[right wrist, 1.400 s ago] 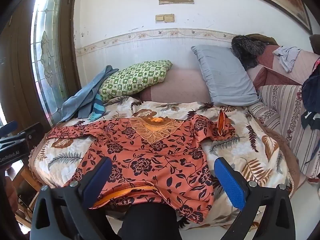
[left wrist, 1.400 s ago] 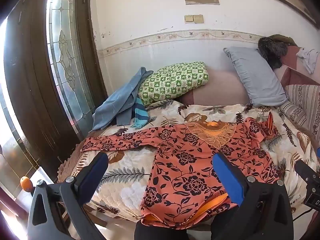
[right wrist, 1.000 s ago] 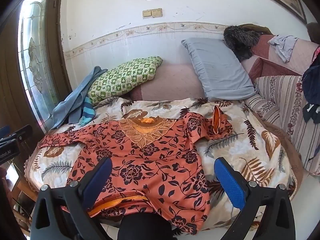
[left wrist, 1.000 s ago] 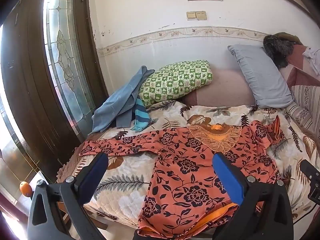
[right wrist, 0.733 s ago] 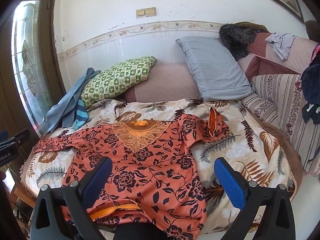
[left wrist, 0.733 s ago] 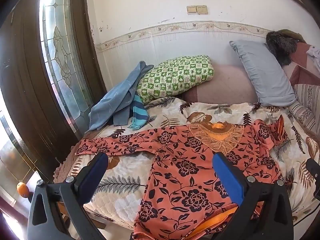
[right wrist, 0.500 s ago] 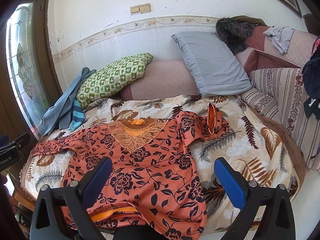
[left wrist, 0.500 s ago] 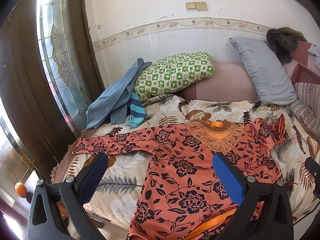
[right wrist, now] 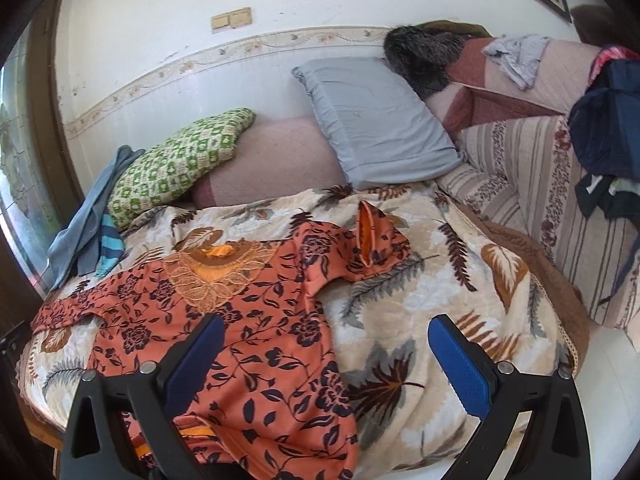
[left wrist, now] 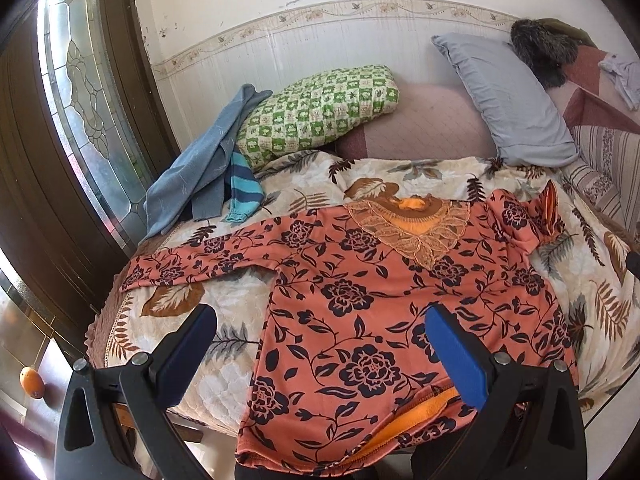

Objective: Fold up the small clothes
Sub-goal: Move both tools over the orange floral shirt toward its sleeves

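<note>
Sleeve first: the long left sleeve (left wrist: 188, 262) of the orange floral blouse (left wrist: 372, 312) runs out flat ahead and to the left of the left gripper (left wrist: 320, 344), reaching the edge of the bed (left wrist: 224, 364). Laid straight like that, it looks ready to be carried across the body as a first fold. That gripper hangs above the near hem with its jaws spread wide and nothing between them; its left finger stands over bare quilt, its right finger over the blouse's lower body. Past the sleeve, farther ahead and left, a grey-blue garment (left wrist: 200, 164) and a striped teal piece (left wrist: 242, 194) are heaped against a green checked pillow (left wrist: 316, 110), probably pushed aside to wait their turn.

Straight ahead of both grippers lies the embroidered neckline (left wrist: 412, 228), face up, with the body spread smooth below it and the hem hanging slightly over the near bed edge, so the garment is placed for folding and no fold is made yet.

Right gripper (right wrist: 320, 352) is likewise wide apart and empty, its left finger over the blouse's right flank, its right finger over bare quilt. Ahead of it the other sleeve (right wrist: 372, 248) is bunched and turned up, its orange lining showing; I judge it needs flattening first. A grey pillow (right wrist: 376, 120) leans farther back.
</note>
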Tool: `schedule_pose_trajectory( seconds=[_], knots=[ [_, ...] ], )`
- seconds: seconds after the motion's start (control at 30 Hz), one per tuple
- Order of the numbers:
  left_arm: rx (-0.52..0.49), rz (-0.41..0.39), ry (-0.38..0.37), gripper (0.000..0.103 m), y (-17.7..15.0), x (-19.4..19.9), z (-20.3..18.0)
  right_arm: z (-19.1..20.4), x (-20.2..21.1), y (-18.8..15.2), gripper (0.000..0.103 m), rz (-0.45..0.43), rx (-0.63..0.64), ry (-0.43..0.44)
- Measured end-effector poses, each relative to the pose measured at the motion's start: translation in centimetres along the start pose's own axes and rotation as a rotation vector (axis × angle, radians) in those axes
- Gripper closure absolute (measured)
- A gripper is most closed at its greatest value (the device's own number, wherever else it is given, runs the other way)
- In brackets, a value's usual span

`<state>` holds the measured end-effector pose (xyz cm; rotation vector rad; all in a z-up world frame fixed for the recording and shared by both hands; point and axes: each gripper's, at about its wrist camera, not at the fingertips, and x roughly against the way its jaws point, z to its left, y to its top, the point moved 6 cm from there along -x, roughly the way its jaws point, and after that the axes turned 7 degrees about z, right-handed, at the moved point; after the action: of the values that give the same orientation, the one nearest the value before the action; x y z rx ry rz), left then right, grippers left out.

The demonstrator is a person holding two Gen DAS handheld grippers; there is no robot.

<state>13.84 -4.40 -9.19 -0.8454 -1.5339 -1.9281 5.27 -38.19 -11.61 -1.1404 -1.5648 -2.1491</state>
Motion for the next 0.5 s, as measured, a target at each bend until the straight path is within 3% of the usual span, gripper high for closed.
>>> schedule_pose_trajectory(
  seconds=[0.23,0.37,0.5],
  knots=[
    [-0.003,0.024,0.017,0.0,-0.4,-1.1,0.3,-4.9,-6.2,2.3,0.0,0.059,-0.101,-0.016],
    [-0.005,0.052,0.033,0.0,-0.5,-2.1,0.4,-5.1,-11.0,5.5,0.0,0.079,-0.141,0.024],
    [-0.015,0.077,0.052,0.0,-0.5,-3.3,0.3,-4.2,-17.4,8.7,0.001,0.109,-0.115,-0.015]
  ],
)
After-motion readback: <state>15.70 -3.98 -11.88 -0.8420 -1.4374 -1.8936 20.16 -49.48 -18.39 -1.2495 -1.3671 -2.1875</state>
